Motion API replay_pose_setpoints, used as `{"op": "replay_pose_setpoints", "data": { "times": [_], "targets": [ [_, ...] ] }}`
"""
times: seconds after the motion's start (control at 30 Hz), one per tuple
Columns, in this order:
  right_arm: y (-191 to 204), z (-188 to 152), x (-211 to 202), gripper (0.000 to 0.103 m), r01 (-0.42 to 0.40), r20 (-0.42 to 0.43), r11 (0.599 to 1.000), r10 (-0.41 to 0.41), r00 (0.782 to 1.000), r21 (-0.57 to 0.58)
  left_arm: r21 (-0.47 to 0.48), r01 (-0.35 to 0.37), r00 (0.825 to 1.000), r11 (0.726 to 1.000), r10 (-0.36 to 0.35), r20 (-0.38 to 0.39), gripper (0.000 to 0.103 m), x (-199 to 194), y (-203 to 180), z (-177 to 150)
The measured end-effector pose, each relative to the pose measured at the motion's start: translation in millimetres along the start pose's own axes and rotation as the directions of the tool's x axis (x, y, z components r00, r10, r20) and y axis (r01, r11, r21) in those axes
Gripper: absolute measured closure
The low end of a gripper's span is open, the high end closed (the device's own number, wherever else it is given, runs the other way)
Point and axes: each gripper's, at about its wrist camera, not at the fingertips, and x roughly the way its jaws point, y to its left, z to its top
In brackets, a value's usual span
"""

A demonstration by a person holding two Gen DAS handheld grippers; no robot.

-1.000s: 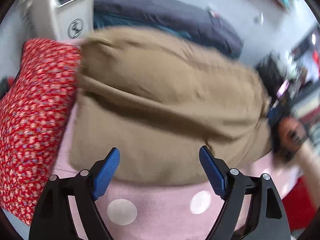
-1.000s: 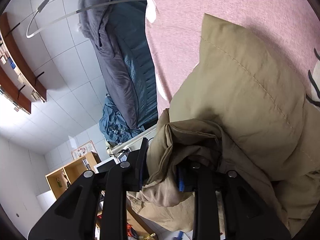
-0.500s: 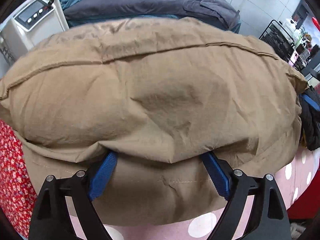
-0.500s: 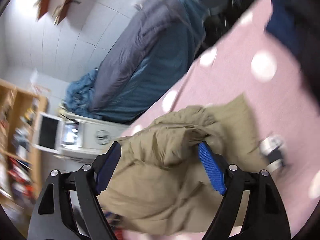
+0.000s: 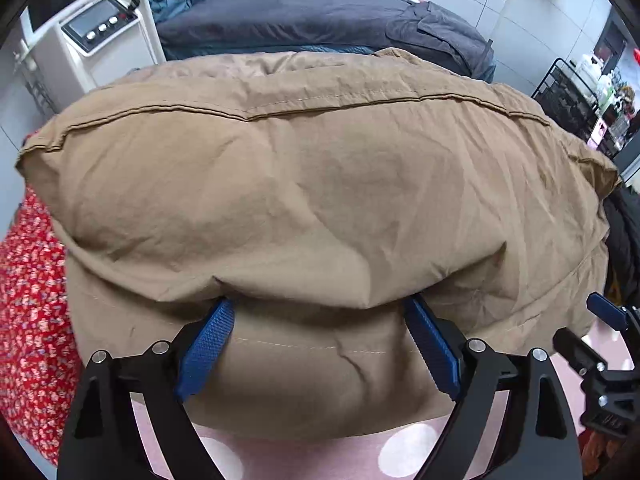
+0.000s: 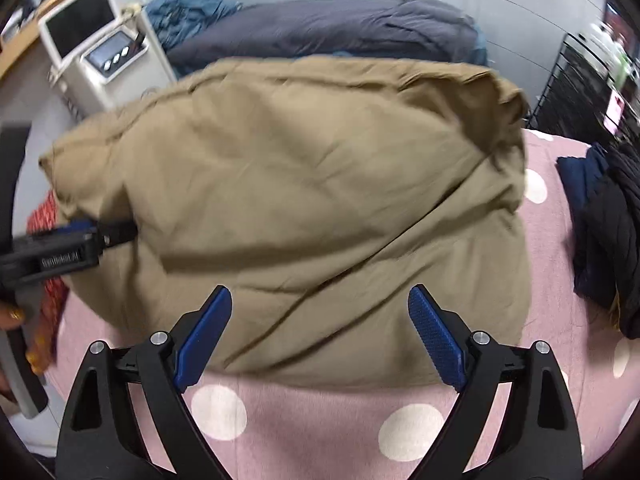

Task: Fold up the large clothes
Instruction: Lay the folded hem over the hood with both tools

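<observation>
A puffy tan garment [image 5: 320, 184] lies folded over itself on the pink dotted bed cover [image 6: 320, 420]. My left gripper [image 5: 320, 304] is open, its blue pads [image 5: 204, 348] wide apart and their tips tucked under the overhanging upper fold. From the right wrist view the left gripper [image 6: 100, 236] pokes into the garment's left side, with a person's hand behind it. My right gripper [image 6: 320, 292] hovers open over the garment's near edge [image 6: 320, 240], nothing pressed between its pads. Part of the right gripper [image 5: 592, 344] shows at the right edge of the left wrist view.
A red floral cloth [image 5: 28, 300] lies left of the garment. Dark clothes [image 6: 612, 240] are piled on the right. Behind are a grey-blue duvet [image 5: 320, 20], a white machine with a control panel [image 5: 92, 28] and a black wire rack [image 5: 568, 92].
My right gripper let go of the bunched tan fabric, opened wide, rolled upright and pulled back. The garment now lies folded over. My left gripper pushed in under the fold.
</observation>
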Motion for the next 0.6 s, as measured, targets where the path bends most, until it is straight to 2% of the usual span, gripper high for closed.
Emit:
{"op": "replay_pose_setpoints", "data": {
  "times": [0.1,0.2,0.33,0.4,0.5,0.6],
  "targets": [
    [1.0,4.9,4.1,0.014,0.009,0.002,1.000,-0.009,1.000,-0.009,0.006,-0.009,0.999,1.000,0.009,0.034,0.018,-3.5,0.9,3.7],
    [-4.3,22.0,17.5,0.014,0.020,-0.017,1.000,-0.020,1.000,-0.002,0.022,-0.012,1.000,1.000,0.011,0.027,0.017,5.7,0.1,21.1],
    [-15.9,56.8,31.0,0.014,0.025,-0.016,1.000,-0.024,1.000,0.016,0.058,-0.034,0.999,0.998,0.033,0.024,0.015,18.6,1.0,43.2],
    [-18.7,75.8,42.8,0.014,0.008,-0.042,1.000,-0.008,0.999,0.011,0.084,-0.053,0.998,0.995,0.049,0.039,0.015,20.4,0.2,56.8],
    [-18.0,96.8,47.5,0.013,0.017,-0.037,1.000,-0.016,0.999,0.017,0.105,-0.072,0.996,0.992,0.065,0.068,0.015,19.4,-3.2,75.2],
    [-24.9,113.1,54.9,0.009,0.001,-0.045,0.998,0.001,0.999,0.064,0.118,-0.087,0.993,0.989,0.076,0.094,0.013,19.7,-3.2,90.1]
  ]
}}
